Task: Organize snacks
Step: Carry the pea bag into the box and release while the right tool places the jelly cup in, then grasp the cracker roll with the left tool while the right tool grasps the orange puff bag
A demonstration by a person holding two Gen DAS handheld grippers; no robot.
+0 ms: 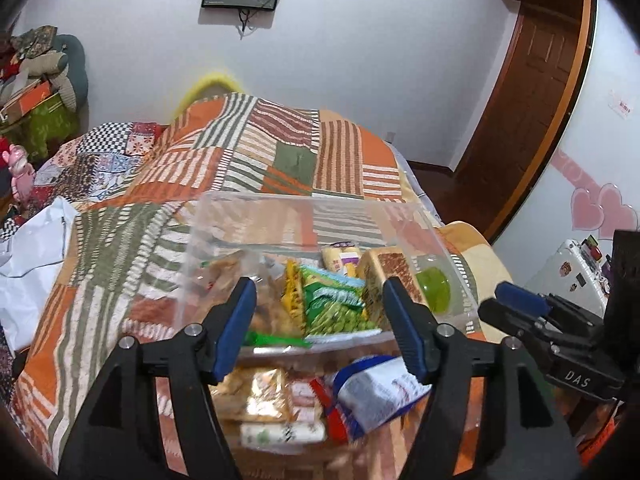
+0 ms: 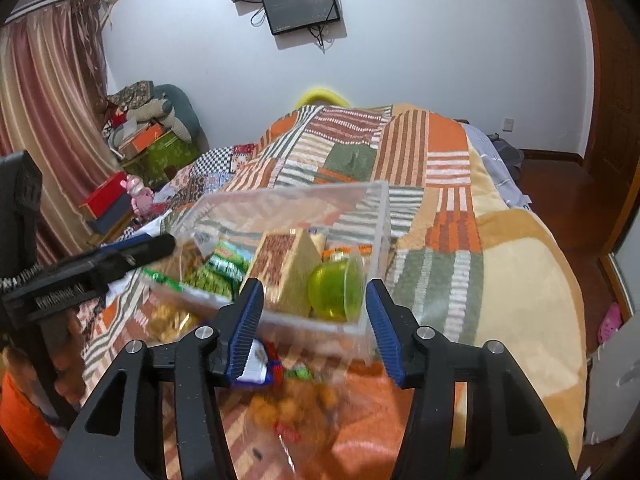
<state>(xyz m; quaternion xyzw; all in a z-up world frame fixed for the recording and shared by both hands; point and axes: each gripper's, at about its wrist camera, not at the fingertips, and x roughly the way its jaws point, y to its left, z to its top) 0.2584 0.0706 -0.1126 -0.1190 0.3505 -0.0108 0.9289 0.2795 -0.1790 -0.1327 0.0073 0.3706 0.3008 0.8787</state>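
A clear plastic bin (image 1: 280, 200) (image 2: 296, 194) sits on the patchwork bed. Inside it are a green pea packet (image 1: 336, 304) (image 2: 216, 272), a tan cracker box (image 1: 392, 264) (image 2: 284, 264) and a green jelly cup (image 1: 434, 290) (image 2: 336, 292). Loose snacks lie in front of the bin, among them a blue-and-white packet (image 1: 376, 392) (image 2: 260, 364) and biscuit packs (image 1: 260, 396). My left gripper (image 1: 320, 300) (image 2: 152, 246) hangs open at the bin's near wall, above the loose snacks. My right gripper (image 2: 314, 296) (image 1: 516, 304) is open too, at the bin's near right corner, its pads pressing nothing.
A white plastic bag (image 1: 28, 264) lies on the bed to the left. Boxes and cushions (image 2: 152, 136) pile up by the curtain. A white case (image 1: 572, 268) stands at the right. Wooden floor (image 2: 560, 200) and a door lie beyond the bed's right edge.
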